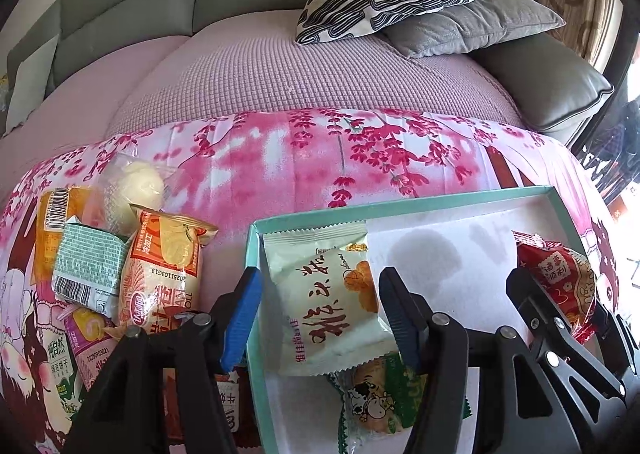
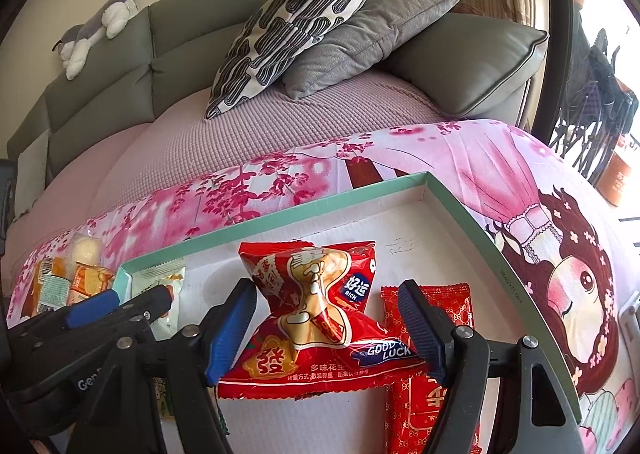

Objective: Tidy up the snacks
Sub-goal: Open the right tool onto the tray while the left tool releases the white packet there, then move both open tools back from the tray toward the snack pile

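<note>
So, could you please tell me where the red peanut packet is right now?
In the right wrist view, the red peanut packet sits between the right hand-held gripper fingers, over the teal box, beside a flat red packet.

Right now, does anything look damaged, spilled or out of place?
Nothing spilled or torn. The red pack between the right tool's fingers is pinched at its middle. Several snacks lie piled on the cloth, left of the tray, not yet sorted.
</note>
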